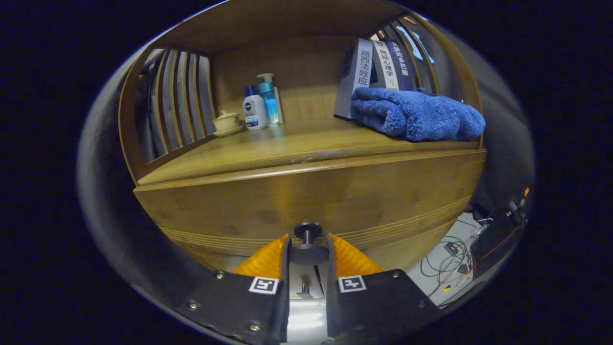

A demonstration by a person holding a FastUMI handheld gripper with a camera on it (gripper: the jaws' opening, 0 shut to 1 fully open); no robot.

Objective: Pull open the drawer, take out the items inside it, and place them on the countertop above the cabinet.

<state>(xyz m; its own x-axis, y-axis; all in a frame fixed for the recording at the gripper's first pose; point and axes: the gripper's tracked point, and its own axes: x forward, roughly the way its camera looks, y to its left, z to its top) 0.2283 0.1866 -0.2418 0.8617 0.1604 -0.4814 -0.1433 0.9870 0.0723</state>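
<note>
Open middle of the countertop, crowded ends

The countertop (287, 148) lies bare across its middle and front; a lidded cup (226, 122) and two bottles (261, 105) stand in the back left corner by the slatted side (177, 103), while a folded blue towel (416, 115) and leaning books (378, 64) take the right end. The gripper (308, 247) has its fingers closed against the drawer knob (307, 232), tight against the drawer front (311, 201).

One drawer (311, 196) with one round knob (308, 232) is seen, the knob lying between the two fingers of the one gripper (309, 249). On the countertop (268, 153) are counted two bottles (261, 103), one lidded cup (226, 121), three upright books (378, 62) and one folded blue towel (416, 115).
</note>
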